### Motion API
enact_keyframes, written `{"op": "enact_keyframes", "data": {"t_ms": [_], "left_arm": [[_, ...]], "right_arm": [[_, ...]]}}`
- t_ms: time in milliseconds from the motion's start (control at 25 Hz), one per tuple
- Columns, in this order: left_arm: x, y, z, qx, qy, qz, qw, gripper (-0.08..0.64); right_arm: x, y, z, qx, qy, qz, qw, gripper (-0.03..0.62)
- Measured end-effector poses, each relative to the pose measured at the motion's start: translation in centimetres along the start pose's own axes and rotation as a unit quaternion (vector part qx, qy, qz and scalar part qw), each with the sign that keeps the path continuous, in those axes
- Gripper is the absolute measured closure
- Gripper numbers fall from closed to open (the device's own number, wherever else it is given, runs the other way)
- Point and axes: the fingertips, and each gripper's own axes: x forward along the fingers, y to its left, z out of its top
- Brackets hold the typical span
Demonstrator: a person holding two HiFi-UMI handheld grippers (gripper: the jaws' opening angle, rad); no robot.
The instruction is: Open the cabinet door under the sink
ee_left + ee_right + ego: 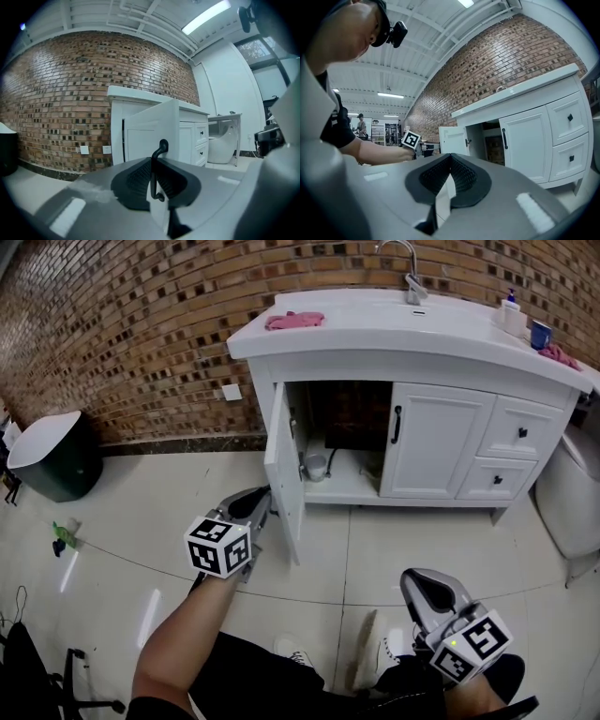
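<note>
Grips a slim black bar handle [162,146] with the left gripper [257,505], fingers [136,180] drawn in narrow and pressing the bar from both sides, its curved top end poking up above them. Sits on the outer face of the white panelled cabinet door [281,460], which stands wide open from the white sink cabinet [441,460], edge-on just beyond the gripper in the head view and between it and the opened compartment. Holds the right gripper [450,161] low by the person's right knee, fingers [436,176] pressed together at the tips with nothing between them, well apart from the cabinet. Shows a small grey cup [316,467] on the floor of the opened compartment. To the right, a closed white second door [436,442] with its own black handle, then two white drawers [520,432] with black knobs. On the white surface [375,334] above: a crumpled pink cloth [294,321] at the left end, a chrome tap [409,273] at the back, a white bottle with a blue top [510,310] and a blue cup [540,334] at the right end. Behind all this, a red-brown brick wall [141,334]; far left, a dark green bin with a white lid [56,460] on the pale tiled floor [169,521].
</note>
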Motion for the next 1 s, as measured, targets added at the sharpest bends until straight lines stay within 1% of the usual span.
{"op": "enact_keyframes", "data": {"t_ms": [160, 320, 440, 520, 640, 760, 840, 920, 1000], "left_arm": [[-1.3, 2.9, -0.2, 0.003, -0.002, 0.022, 0.9997, 0.545], [-1.7, 4.1, -0.4, 0.009, -0.002, 0.021, 0.9997, 0.545], [-1.9, 4.8, -0.5, 0.005, -0.008, 0.024, 0.9997, 0.546], [-2.0, 5.2, -0.5, -0.001, -0.011, 0.024, 0.9996, 0.545], [-1.8, 5.0, -0.6, -0.016, -0.015, 0.012, 0.9997, 0.543], [-2.1, 5.1, -0.6, -0.028, -0.017, 0.01, 0.9994, 0.535], [-2.5, 4.9, -0.5, -0.043, -0.017, 0.006, 0.9989, 0.534], [-2.9, 4.4, -0.4, -0.059, -0.016, -0.004, 0.9981, 0.499], [-3.5, 4.2, -0.3, -0.066, -0.016, -0.007, 0.9977, 0.492]], "right_arm": [[0.6, 0.4, -0.1, -0.001, 0.003, 0.003, 1.0, 0.584], [1.0, 0.6, -0.2, -0.007, 0.007, 0.002, 1.0, 0.584], [1.2, 0.7, -0.2, -0.009, 0.011, 0.003, 1.0, 0.584], [1.2, 0.9, 0.0, -0.01, 0.013, 0.003, 1.0, 0.584], [0.9, 1.0, 0.3, -0.013, 0.009, -0.001, 1.0, 0.584], [0.8, 1.4, 0.3, -0.014, 0.003, -0.003, 1.0, 0.584], [0.7, 1.5, 0.1, -0.01, 0.004, -0.002, 1.0, 0.584], [0.3, 1.3, -0.2, -0.007, 0.006, -0.004, 1.0, 0.584], [-0.1, 1.0, -0.1, -0.007, 0.004, -0.009, 1.0, 0.584]]}}
